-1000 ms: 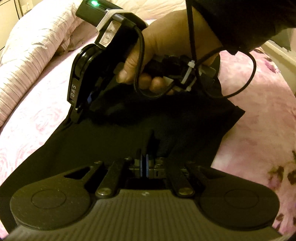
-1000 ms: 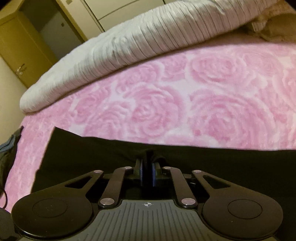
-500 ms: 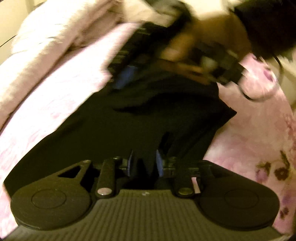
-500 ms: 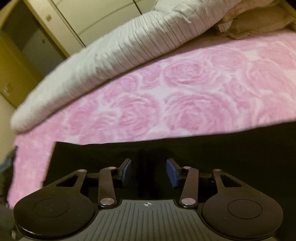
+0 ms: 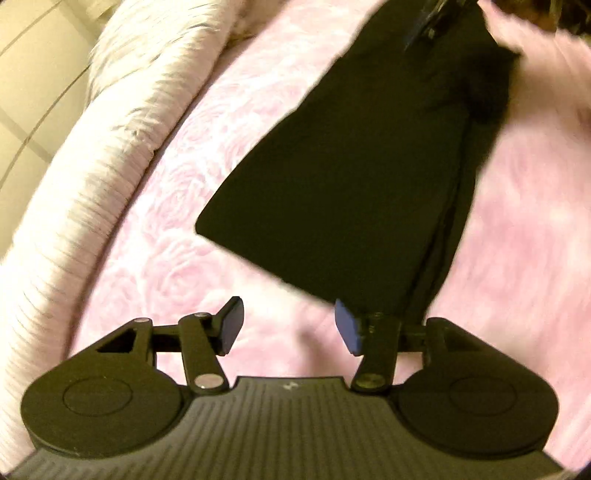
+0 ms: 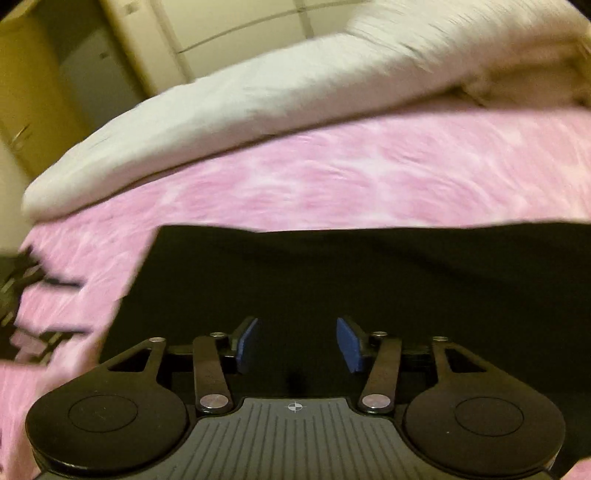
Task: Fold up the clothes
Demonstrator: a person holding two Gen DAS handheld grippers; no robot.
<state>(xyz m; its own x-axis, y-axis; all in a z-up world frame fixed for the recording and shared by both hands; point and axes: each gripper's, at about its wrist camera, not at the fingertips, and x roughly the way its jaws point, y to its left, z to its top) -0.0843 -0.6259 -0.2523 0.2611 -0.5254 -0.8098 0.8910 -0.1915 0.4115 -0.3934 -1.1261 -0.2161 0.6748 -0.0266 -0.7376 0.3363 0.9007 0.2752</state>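
A black garment lies folded flat on the pink rose-patterned bed cover. In the left wrist view my left gripper is open and empty, just off the garment's near corner, over the pink cover. In the right wrist view my right gripper is open and empty, hovering above the black garment. The right gripper shows blurred at the garment's far end in the left wrist view. Both views are motion-blurred.
A rolled white and pale pink duvet lies along the bed's far side, also in the right wrist view. Cupboard doors stand behind it. A blurred dark shape, cannot tell what, is at the left edge.
Both grippers were shut on the black garment a second ago; both have opened and let it go. The left gripper has pulled back off the cloth; the right has lifted slightly.
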